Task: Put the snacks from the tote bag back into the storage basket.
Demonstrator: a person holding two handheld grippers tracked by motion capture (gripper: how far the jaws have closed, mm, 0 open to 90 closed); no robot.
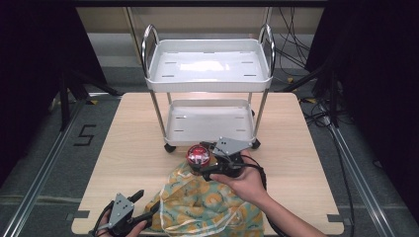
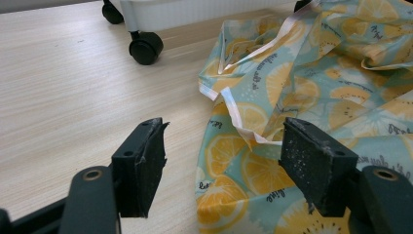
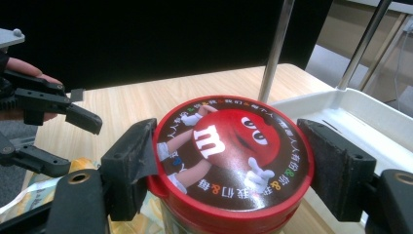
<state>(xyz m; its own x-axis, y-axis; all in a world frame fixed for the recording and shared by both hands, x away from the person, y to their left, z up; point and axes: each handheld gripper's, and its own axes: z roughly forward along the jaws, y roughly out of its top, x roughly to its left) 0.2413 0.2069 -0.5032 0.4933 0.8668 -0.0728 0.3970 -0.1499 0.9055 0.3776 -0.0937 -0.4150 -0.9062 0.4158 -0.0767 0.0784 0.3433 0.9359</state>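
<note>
Both jaws of my right gripper (image 3: 229, 165) clamp the red-lidded jar (image 3: 233, 156) above the bag (image 1: 207, 205), near the cart (image 1: 207, 118). Left gripper (image 2: 224, 161) hangs wide open, holding nothing. Next I'd guess: onto the lower shelf.

**What stays hidden or cut off**

In the high view, the bottom edge cuts off the person's forearms and the near part of the lemon-print cloth (image 1: 207, 207). The right gripper (image 1: 206, 159) covers part of the red-lidded jar (image 1: 198, 155), so the jar's body cannot be seen there. In the right gripper view, the jar's body runs off the bottom edge, and the small print around its lid is too fine to read. In the left gripper view, the white trolley (image 2: 195, 12) is cut off by the top edge, leaving its base and castors, and the cloth runs off the right and bottom edges.
</note>
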